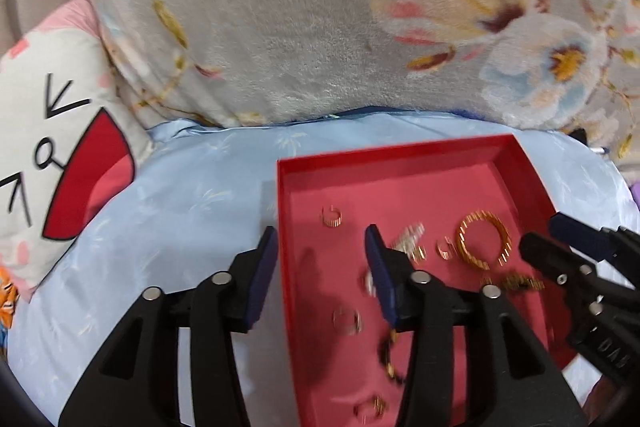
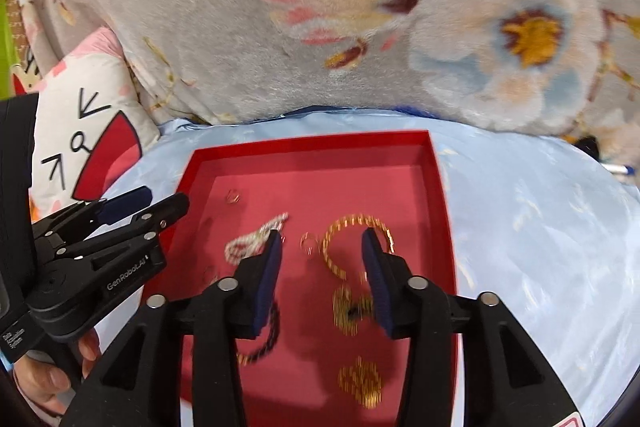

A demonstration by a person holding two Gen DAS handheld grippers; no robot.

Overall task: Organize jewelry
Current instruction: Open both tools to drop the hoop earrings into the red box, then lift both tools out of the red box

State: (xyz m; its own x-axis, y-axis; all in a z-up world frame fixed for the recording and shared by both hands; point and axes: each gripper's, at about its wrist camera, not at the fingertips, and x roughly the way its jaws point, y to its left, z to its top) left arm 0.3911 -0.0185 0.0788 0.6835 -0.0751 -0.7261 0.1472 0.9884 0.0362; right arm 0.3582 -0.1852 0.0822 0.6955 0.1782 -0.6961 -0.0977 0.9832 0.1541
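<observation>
A shallow red tray (image 1: 400, 151) (image 2: 312, 139) lies on a light blue cushion. In it lie a gold bangle (image 1: 482, 241) (image 2: 356, 243), a silver chain (image 2: 256, 239) (image 1: 410, 239), small gold rings (image 1: 332, 217) (image 2: 233, 197) and other gold pieces (image 2: 360, 381). My left gripper (image 1: 322, 251) is open and empty, straddling the tray's left wall. My right gripper (image 2: 322, 247) is open and empty, just above the bangle and chain. Each gripper also shows in the other's view: the right (image 1: 556, 239), the left (image 2: 160, 203).
A grey floral blanket (image 1: 300, 27) rises behind the cushion (image 1: 180, 207). A white cartoon pillow (image 1: 60, 147) lies at the left. A hand (image 2: 52, 383) holds the left gripper.
</observation>
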